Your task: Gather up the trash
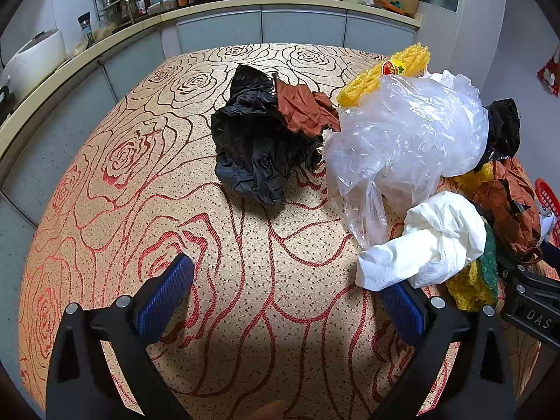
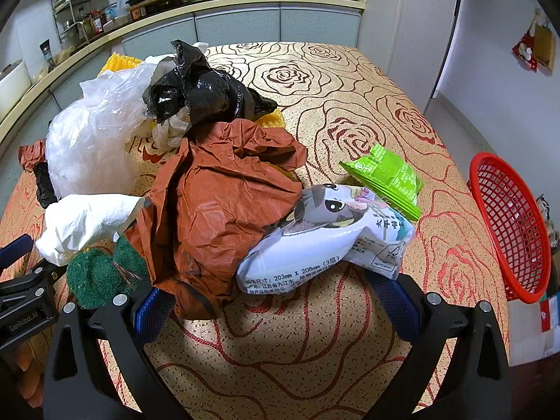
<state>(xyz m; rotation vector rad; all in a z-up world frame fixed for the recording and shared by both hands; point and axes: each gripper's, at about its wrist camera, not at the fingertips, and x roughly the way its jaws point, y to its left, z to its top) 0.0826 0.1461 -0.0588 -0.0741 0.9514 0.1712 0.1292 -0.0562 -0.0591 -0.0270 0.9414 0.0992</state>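
Trash lies piled on the rose-patterned table (image 1: 245,280). In the left wrist view: a crumpled black and brown paper ball (image 1: 266,133), a clear plastic bag (image 1: 402,133), a white tissue wad (image 1: 430,241), a yellow-green sponge (image 1: 479,276) and yellow foam netting (image 1: 392,73). My left gripper (image 1: 290,294) is open and empty, its right finger beside the tissue. In the right wrist view: brown crumpled paper (image 2: 217,203), a white tissue pack (image 2: 325,238), a green wrapper (image 2: 385,178), a black bag (image 2: 199,87). My right gripper (image 2: 269,301) is open and empty, just short of the tissue pack and brown paper.
A red mesh basket (image 2: 507,224) stands tilted at the table's right edge. A kitchen counter (image 1: 210,14) with bottles, a rack and a stove runs behind the table. The left gripper's body (image 2: 24,301) shows at the lower left of the right wrist view.
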